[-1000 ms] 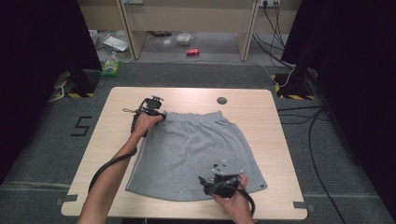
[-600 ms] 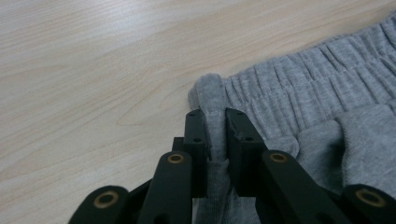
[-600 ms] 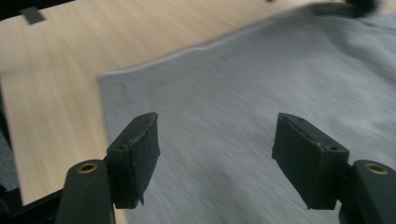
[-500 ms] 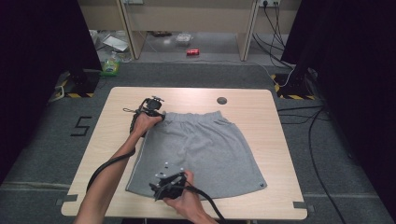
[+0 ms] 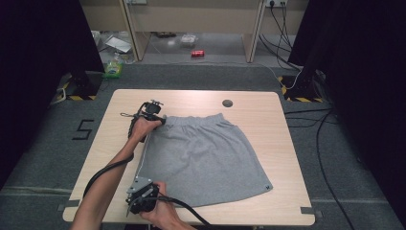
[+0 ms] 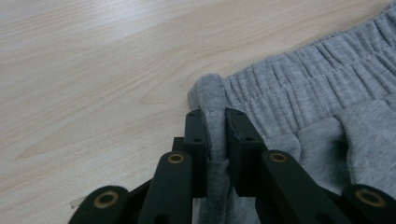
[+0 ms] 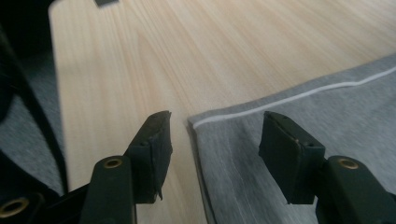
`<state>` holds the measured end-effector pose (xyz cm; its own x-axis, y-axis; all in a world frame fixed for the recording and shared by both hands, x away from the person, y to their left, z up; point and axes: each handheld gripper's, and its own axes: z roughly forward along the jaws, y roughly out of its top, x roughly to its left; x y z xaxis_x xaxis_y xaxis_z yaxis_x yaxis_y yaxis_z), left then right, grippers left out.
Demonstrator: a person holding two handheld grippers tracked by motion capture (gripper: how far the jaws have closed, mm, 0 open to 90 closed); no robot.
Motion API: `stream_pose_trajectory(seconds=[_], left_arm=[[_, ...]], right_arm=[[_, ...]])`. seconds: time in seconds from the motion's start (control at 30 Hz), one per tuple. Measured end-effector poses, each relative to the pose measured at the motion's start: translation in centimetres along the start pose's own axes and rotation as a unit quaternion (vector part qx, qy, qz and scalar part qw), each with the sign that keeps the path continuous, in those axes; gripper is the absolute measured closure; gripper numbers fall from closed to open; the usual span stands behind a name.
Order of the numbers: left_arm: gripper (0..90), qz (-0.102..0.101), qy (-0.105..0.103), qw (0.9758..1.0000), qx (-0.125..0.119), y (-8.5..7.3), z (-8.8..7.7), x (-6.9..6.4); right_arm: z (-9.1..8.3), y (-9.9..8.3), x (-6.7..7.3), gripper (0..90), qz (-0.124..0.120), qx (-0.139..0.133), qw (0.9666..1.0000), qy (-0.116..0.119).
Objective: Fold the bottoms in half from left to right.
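1. Grey shorts (image 5: pixel 203 155) lay flat on the wooden table (image 5: pixel 282 143), waistband at the far side, hem toward the person.
2. Left gripper (image 6: pixel 215 119) had its jaws clamped on the waistband's corner; a fold of grey cloth stood pinched between the pads, ribbed elastic running off to their right.
3. Right gripper (image 7: pixel 215 144) stood with jaws partly apart and had just been closing. The hem corner with its white side stripe (image 7: pixel 299 97) lay between the fingertips; the pads did not press it. Bare table wood lay past the left finger (image 7: pixel 152 149).
4. In the high view, the right gripper (image 5: pixel 139 196) sat at the shorts' near left corner, the left gripper (image 5: pixel 152 112) at the far left corner.
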<state>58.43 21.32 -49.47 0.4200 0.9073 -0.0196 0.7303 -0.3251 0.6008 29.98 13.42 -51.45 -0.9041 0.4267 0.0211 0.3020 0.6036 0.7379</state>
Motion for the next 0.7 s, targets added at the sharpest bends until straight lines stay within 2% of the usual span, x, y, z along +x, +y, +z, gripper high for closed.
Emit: stream_pose_trajectory(seconds=[0.13,0.17,0.2,0.23,0.27,0.33,0.43,0.47,0.53,0.57,0.6,0.63,0.67,0.7], left_arm=[[79.0,-0.002,-0.002,1.0,-0.001,0.0,0.0,0.0],[79.0,-0.005,-0.003,1.0,-0.003,-0.1,0.0,0.1],[79.0,-0.005,-0.003,1.0,-0.003,-0.1,0.0,0.1],[79.0,-0.006,-0.003,1.0,-0.003,-0.1,0.0,0.1],[79.0,-0.004,-0.002,1.0,-0.002,0.0,0.0,0.1],[79.1,-0.002,-0.001,1.0,0.0,0.0,0.0,0.0],[79.6,-0.005,-0.005,1.0,0.0,0.1,0.0,0.1],[80.5,-0.016,-0.013,0.9998,0.0,0.3,-0.2,0.3],[81.0,-0.019,-0.015,0.9997,-0.002,0.4,-0.4,0.4],[81.1,-0.023,-0.018,0.9996,-0.005,0.8,-0.9,0.3],[81.2,-0.023,-0.019,0.9995,-0.011,1.5,-1.8,0.1],[81.3,-0.023,-0.019,0.9995,-0.011,1.5,-1.8,0.1],[81.3,-0.028,-0.022,0.9993,-0.015,2.0,-2.2,-0.1],[81.3,-0.035,-0.028,0.9988,-0.021,3.1,-3.2,-0.6]], right_arm=[[0.5,-0.1,0.1,51.2,-0.002,0.003,0.9999,-0.01],[0.5,0.0,0.0,61.2,-0.002,0.005,0.9999,-0.012],[0.5,0.0,0.0,61.2,-0.002,0.005,0.9999,-0.012],[0.6,0.0,-0.1,65.3,-0.003,0.002,0.9999,-0.011],[0.5,0.0,-0.2,76.0,-0.003,0.004,0.9999,-0.008],[0.5,0.0,-0.5,82.4,-0.01,0.002,0.9999,-0.008],[0.4,-0.1,-0.7,83.6,-0.006,-0.003,1.0,-0.005],[0.2,-0.2,-0.8,84.0,0.002,-0.005,1.0,0.002],[-0.5,-0.2,-1.1,84.2,0.003,-0.018,0.9998,0.003],[-1.2,-0.1,-1.5,84.3,0.0,-0.031,0.9995,0.002],[-2.0,-0.1,-1.8,84.3,0.009,-0.041,0.9991,0.005],[-2.0,-0.1,-1.8,84.3,0.009,-0.041,0.9991,0.005],[-2.7,-0.1,-2.0,84.3,0.021,-0.052,0.9984,0.008],[-4.5,-0.2,-2.6,84.3,0.03,-0.074,0.9968,0.007]])
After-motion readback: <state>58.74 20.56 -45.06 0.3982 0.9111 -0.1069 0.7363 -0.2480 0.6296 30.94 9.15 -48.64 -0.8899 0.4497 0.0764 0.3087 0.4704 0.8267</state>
